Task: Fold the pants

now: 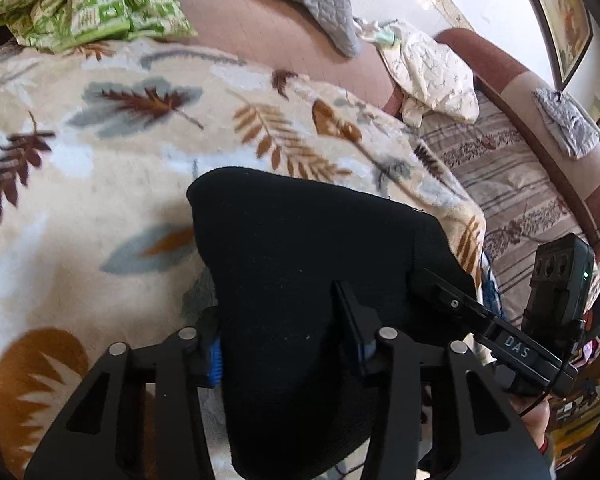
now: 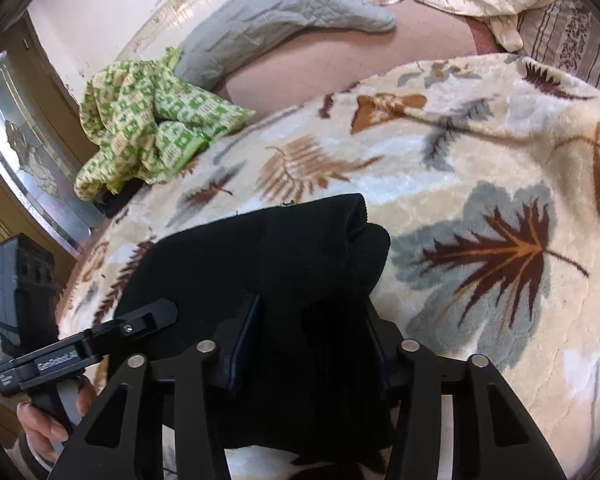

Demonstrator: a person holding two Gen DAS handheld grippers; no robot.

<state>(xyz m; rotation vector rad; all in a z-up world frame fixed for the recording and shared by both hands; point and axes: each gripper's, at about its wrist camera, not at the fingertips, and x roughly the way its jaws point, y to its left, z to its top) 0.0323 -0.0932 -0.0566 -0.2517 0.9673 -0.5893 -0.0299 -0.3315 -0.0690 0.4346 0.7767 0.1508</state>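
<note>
- The bed (image 2: pixel 480 128) carried everything; it was covered by a plush cream blanket (image 1: pixel 100 200) printed with brown, tan and grey leaves, soft and deep-piled.
- Toward the bed's far edge lay a crumpled green-and-cream patterned cloth (image 2: pixel 148 128), a grey quilted pillow (image 2: pixel 284 12) and a pale rumpled cover (image 1: pixel 432 76).
- The black pants (image 1: pixel 300 248) sat near the bed's near edge as a thick, matte knit bundle, already doubled, with a rounded fold showing on the far side.
- I judged the step in hand to be gripping the near end for a further fold.
- My left hand-held gripper (image 1: pixel 286 344) stood partly closed, its jaws at either side of the black fabric and, as far as I could see, pinching it.
- My right hand-held gripper (image 2: pixel 314 344) matched it, half closed around a bunched ridge of the pants.
- Next I would need to lift both ends evenly and carry them over toward the far fold, keeping the limp cloth from sagging or slipping.
</note>
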